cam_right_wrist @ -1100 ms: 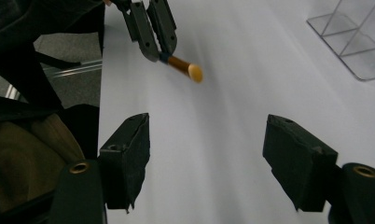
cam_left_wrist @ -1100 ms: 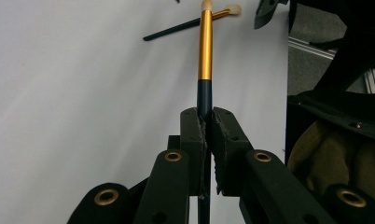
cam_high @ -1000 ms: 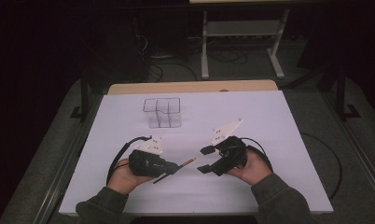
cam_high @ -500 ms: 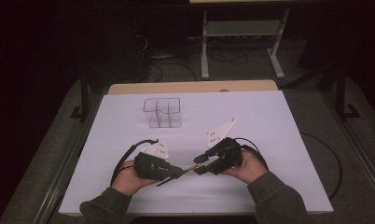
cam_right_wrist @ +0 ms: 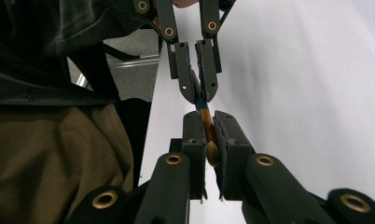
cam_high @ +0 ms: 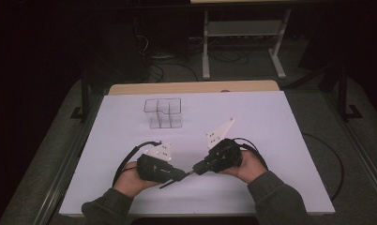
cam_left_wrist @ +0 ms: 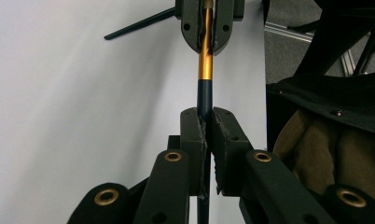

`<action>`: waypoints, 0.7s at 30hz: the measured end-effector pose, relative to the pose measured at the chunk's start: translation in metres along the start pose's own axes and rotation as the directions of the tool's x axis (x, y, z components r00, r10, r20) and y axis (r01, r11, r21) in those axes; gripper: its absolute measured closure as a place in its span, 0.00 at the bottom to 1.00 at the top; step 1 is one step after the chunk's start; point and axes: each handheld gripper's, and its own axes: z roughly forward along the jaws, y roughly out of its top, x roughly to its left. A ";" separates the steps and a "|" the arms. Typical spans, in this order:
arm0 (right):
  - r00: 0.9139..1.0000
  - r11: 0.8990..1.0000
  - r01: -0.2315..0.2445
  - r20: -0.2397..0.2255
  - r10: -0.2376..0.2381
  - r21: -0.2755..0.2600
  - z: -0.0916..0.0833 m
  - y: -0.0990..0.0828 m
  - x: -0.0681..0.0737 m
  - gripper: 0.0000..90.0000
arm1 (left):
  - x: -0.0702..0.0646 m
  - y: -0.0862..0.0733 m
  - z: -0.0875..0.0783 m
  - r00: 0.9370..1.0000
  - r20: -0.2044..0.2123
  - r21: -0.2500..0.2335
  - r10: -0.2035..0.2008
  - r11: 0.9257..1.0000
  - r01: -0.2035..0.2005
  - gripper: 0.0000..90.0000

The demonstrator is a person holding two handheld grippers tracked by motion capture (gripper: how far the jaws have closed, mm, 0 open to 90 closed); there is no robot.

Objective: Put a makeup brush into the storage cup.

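A white-topped rectangular table [cam_high: 280, 122] with a bare wooden far edge stands on grey carpet floor [cam_high: 360, 140]. Beyond the table, a pale metal-framed stand [cam_high: 243, 42] sits amid black cables [cam_high: 172, 70]; the room behind is dark.

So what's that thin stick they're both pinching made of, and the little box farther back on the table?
The stick, likely a pen, looks like metal or lacquered plastic: its gold band shines, its dark-blue part is glossy. The box looks like clear acrylic: the white table shows through its walls. Both hand-held grippers, left and right, clamp the stick.
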 end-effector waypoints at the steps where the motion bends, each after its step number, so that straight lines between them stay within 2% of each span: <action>1: 1.000 1.000 -0.010 -0.003 0.010 0.002 0.000 0.000 0.000 0.93 | 0.000 0.000 0.000 1.000 -0.001 0.000 0.001 1.000 -0.001 0.93; 5: 1.000 1.000 -0.013 -0.023 0.013 0.006 0.000 0.001 -0.001 0.93 | 0.001 0.000 0.002 1.000 0.018 0.006 -0.002 1.000 0.002 0.92; 8: 1.000 1.000 0.002 -0.029 -0.002 0.021 0.000 0.004 0.000 0.93 | 0.001 0.001 0.003 0.999 0.034 0.014 -0.003 1.000 0.002 0.91; 10: 1.000 0.999 -0.001 -0.028 0.002 0.037 0.000 0.007 0.001 0.93 | 0.001 0.002 0.004 0.999 0.044 0.013 -0.012 1.000 0.012 0.85; 16: 0.998 0.994 0.059 -0.015 -0.057 0.095 0.001 0.024 0.004 0.93 | 0.001 0.007 0.003 1.000 0.029 0.017 -0.004 1.000 0.003 0.81; 19: 0.996 0.986 0.085 -0.010 -0.085 0.141 -0.001 0.035 0.005 0.93 | 0.001 0.007 0.002 0.999 0.026 0.007 -0.026 1.000 0.025 0.82; 21: 0.995 0.983 0.097 -0.011 -0.097 0.157 -0.002 0.041 0.005 0.93 | 0.002 0.008 0.001 0.999 0.025 0.000 -0.026 1.000 0.026 0.82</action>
